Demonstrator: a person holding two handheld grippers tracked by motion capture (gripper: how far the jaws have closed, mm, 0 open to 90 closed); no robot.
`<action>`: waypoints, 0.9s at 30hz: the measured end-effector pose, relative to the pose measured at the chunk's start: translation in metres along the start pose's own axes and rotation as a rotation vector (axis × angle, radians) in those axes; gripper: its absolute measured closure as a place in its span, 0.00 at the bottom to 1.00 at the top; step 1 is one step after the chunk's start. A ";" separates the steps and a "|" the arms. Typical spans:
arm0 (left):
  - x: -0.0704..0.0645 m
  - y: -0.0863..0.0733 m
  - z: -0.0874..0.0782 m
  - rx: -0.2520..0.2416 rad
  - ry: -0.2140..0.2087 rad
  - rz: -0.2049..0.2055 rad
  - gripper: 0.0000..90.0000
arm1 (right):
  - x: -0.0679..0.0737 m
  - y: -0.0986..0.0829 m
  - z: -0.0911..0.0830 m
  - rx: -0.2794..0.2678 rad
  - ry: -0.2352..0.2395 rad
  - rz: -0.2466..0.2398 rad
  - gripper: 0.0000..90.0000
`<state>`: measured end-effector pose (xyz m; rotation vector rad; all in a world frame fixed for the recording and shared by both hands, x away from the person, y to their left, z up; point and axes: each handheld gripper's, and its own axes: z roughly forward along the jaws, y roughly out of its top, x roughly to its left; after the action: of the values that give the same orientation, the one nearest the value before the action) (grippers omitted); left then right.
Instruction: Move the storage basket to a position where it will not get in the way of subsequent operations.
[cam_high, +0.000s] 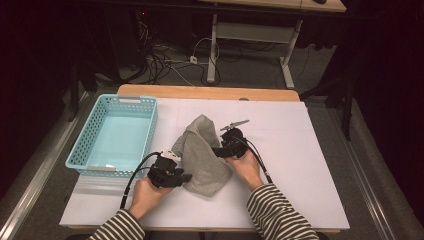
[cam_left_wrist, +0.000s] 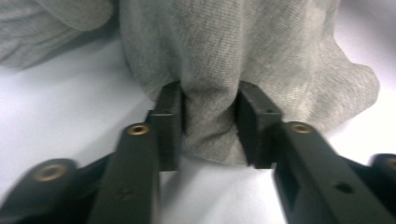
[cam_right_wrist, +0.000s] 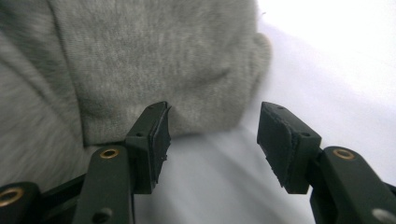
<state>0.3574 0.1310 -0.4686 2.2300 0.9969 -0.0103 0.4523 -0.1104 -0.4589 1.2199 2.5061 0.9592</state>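
A white table (cam_high: 300, 165) is lying under both grippers. A blue basket (cam_high: 116, 131) is sitting just beyond the left gripper (cam_left_wrist: 209, 126). A grey cloth (cam_high: 202, 157) is lying between the two grippers. The left gripper is pinching a fold of the cloth. The right gripper (cam_right_wrist: 212, 135) is gaping wide, with the cloth's edge just ahead of it.
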 end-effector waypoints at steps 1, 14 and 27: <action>0.000 0.000 0.000 0.002 -0.004 0.002 0.78 | 0.001 0.000 0.003 0.004 0.004 0.005 0.49; -0.004 0.001 -0.016 -0.020 -0.008 0.022 0.85 | 0.012 0.000 0.006 0.034 0.030 -0.085 0.94; 0.001 0.000 -0.024 -0.054 0.019 0.001 0.86 | -0.021 -0.005 -0.043 -0.016 -0.047 -0.061 0.94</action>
<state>0.3517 0.1456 -0.4505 2.1848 0.9951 0.0373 0.4443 -0.1484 -0.4314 1.1406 2.4797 0.9238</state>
